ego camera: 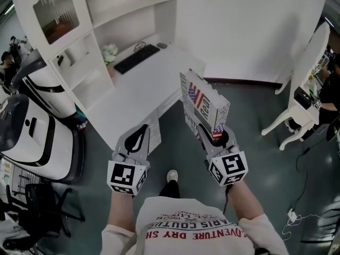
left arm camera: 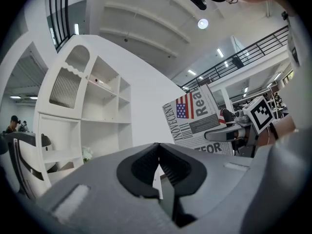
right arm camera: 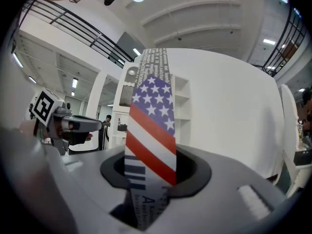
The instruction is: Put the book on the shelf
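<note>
The book [ego camera: 204, 108] has a newspaper-print cover with a stars-and-stripes flag. It stands upright above the floor, just right of the desk's corner. My right gripper [ego camera: 215, 135] is shut on its lower edge; in the right gripper view the book's flag-striped spine [right arm camera: 151, 126] rises out from between the jaws. My left gripper [ego camera: 139, 136] hangs to the book's left, shut and holding nothing, with its jaw tips meeting [left arm camera: 158, 152]. The white shelf unit [ego camera: 79, 47] stands at the far left, its open compartments [left arm camera: 95, 116] facing me. The left gripper view also shows the book [left arm camera: 200, 121].
A white desk [ego camera: 143, 89] joins the shelf and carries a black keyboard [ego camera: 136, 58] and a small bunch of flowers [ego camera: 110, 52]. A white chair [ego camera: 303, 89] stands at the right. White equipment [ego camera: 32, 132] sits at the left. My shoe [ego camera: 171, 175] is on the grey floor.
</note>
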{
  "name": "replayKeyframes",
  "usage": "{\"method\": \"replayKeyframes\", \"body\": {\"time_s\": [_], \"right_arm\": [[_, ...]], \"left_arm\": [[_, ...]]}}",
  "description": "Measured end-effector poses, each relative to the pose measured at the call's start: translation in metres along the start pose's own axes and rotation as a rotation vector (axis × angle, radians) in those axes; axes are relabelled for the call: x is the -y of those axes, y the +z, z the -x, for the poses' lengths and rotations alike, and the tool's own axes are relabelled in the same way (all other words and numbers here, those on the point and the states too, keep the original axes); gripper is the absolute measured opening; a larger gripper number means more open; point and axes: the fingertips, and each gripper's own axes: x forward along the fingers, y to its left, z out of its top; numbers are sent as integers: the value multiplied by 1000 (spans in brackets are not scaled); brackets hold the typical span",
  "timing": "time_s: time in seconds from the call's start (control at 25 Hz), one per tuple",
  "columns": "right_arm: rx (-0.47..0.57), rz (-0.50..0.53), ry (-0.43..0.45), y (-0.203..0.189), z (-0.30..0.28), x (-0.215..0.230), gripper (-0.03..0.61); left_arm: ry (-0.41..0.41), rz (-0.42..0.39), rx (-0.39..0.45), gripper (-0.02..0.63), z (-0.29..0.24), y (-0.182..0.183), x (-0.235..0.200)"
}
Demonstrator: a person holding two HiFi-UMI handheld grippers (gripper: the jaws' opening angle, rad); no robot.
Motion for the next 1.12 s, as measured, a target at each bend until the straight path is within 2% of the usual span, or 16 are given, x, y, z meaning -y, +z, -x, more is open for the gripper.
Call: {"method": "replayKeyframes", "body": {"time_s": [0.32,0.52,0.72,0.88,1.12], "right_arm": [[-8,5,2,18,-145,68,153],[-8,0,40,25,-225,89,153],[2,-6,133,32,-305,87,153],[54,27,215,35,-342,91,153],[115,16,409,63,-428,74,153]], "left_arm": [[0,-12,29,5,-131,13,-85],[35,-25,36,5,-181,18,-133],[154,-24,8,5,-204,13,-194],[241,-39,3,5,-216,6,-211],[424,-85,-4,5,-229,21,-267]]}}
